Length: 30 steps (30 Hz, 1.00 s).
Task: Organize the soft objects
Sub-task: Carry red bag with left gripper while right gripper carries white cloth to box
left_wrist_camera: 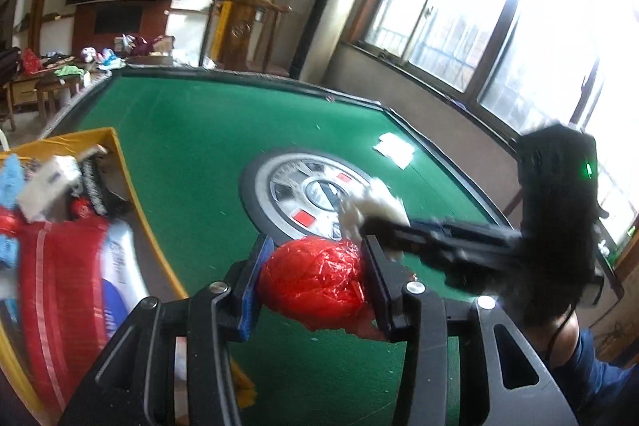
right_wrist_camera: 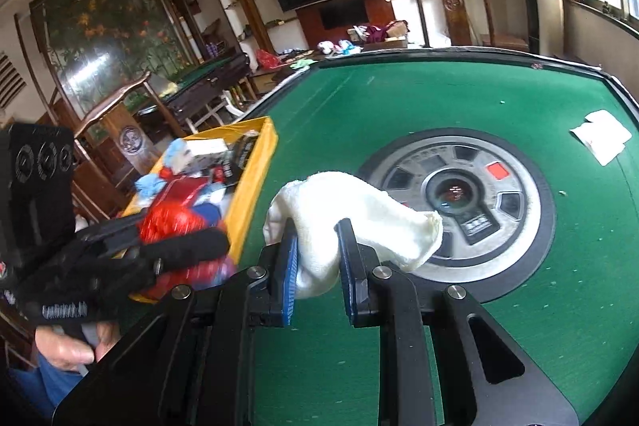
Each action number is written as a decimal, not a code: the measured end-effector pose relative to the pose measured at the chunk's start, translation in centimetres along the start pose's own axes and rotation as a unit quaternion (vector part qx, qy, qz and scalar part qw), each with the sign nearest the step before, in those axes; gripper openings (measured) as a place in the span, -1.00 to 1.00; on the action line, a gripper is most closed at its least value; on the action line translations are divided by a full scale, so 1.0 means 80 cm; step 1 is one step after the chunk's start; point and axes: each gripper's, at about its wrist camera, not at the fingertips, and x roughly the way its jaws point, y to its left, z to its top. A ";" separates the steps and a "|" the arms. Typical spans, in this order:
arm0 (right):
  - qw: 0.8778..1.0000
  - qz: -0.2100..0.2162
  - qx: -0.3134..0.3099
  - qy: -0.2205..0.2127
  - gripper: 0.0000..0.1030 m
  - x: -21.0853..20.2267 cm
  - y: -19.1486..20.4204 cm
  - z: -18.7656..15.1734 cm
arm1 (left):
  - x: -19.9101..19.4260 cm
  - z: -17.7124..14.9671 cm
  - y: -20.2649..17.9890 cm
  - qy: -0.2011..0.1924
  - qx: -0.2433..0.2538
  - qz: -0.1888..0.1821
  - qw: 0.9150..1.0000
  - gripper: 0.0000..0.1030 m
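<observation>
We pinch a crumpled red plastic ball point(left_wrist_camera: 315, 282) in the left gripper point(left_wrist_camera: 313, 284). The right gripper point(right_wrist_camera: 317, 258) clamps a white knitted cloth point(right_wrist_camera: 351, 222), both raised for transfer to the yellow fabric bin point(right_wrist_camera: 255, 170).

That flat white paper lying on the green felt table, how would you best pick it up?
Judging by its pose, take the white paper by a raised, curled edge, coming low from the side along the green felt table. It lies flat, so jaws descending from above would find little to pinch.
</observation>
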 end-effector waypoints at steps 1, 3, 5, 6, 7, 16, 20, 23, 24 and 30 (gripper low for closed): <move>1.000 0.004 -0.002 0.001 -0.65 0.001 0.006 -0.002 | -0.005 0.003 0.005 -0.006 -0.002 0.005 1.000 -0.12; 1.000 0.011 -0.010 0.000 -0.65 0.003 0.021 -0.007 | -0.017 0.008 0.022 -0.024 -0.017 0.019 0.999 -0.12; 1.000 0.019 -0.019 0.000 -0.65 0.005 0.036 -0.010 | -0.029 0.012 0.039 -0.036 -0.032 0.026 0.999 -0.12; 0.999 0.025 -0.023 0.000 -0.65 0.006 0.043 -0.011 | -0.036 0.014 0.047 -0.042 -0.038 0.035 0.998 -0.12; 0.999 0.032 -0.027 0.001 -0.65 0.009 0.050 -0.013 | -0.041 0.016 0.056 -0.048 -0.043 0.047 0.997 -0.12; 0.992 0.083 -0.097 0.025 -0.65 0.046 0.138 -0.031 | -0.083 0.015 0.143 -0.080 -0.098 0.170 0.977 -0.12; 0.989 0.086 -0.117 0.035 -0.65 0.073 0.165 -0.023 | -0.086 0.010 0.155 -0.072 -0.101 0.232 0.965 -0.12; 0.988 0.075 -0.125 0.040 -0.64 0.097 0.174 -0.013 | -0.080 0.007 0.160 -0.061 -0.102 0.255 0.960 -0.12; 0.989 0.073 -0.124 0.042 -0.64 0.103 0.173 -0.010 | -0.081 0.005 0.162 -0.058 -0.101 0.261 0.958 -0.12; 0.991 0.053 -0.110 0.050 -0.64 0.142 0.173 0.009 | -0.081 0.004 0.164 -0.052 -0.093 0.283 0.953 -0.11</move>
